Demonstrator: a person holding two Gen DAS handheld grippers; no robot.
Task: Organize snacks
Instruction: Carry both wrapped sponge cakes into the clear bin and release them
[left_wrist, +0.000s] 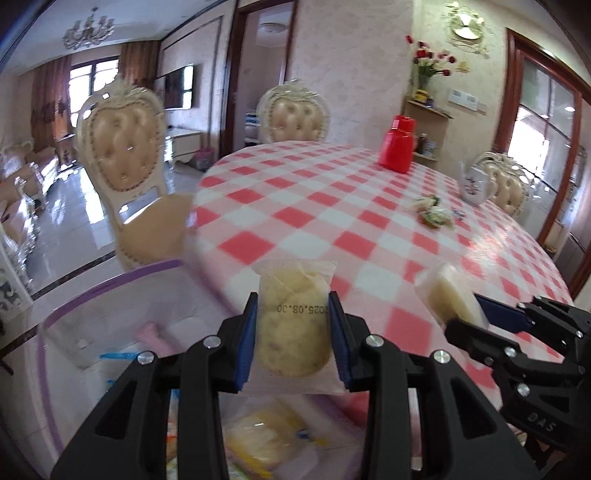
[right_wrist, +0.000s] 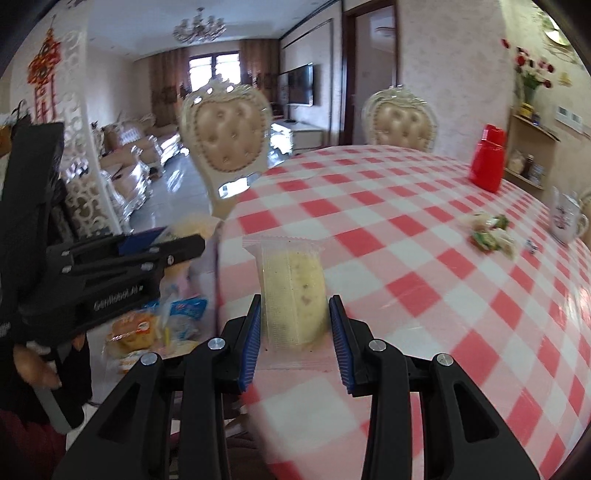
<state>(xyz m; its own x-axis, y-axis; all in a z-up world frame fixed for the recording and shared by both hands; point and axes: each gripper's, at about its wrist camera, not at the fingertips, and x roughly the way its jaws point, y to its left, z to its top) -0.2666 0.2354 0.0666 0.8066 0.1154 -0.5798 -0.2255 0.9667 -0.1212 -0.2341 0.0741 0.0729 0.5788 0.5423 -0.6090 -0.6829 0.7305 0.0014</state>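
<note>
Table: ahead of both your tools. Clear bin: below your left gripper, which clamps a wrapped cake. Right gripper: grasping a second cake. Step: carrying. Next, likely: release over bin.

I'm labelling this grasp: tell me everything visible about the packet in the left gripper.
The snack packet is a clear plastic wrapper around a pale yellow, speckled round cake, with a printed date across it reading upside down. It is held above a purple-rimmed clear bin, its crimped end away from the camera, the left gripper clamping its sides.
</note>
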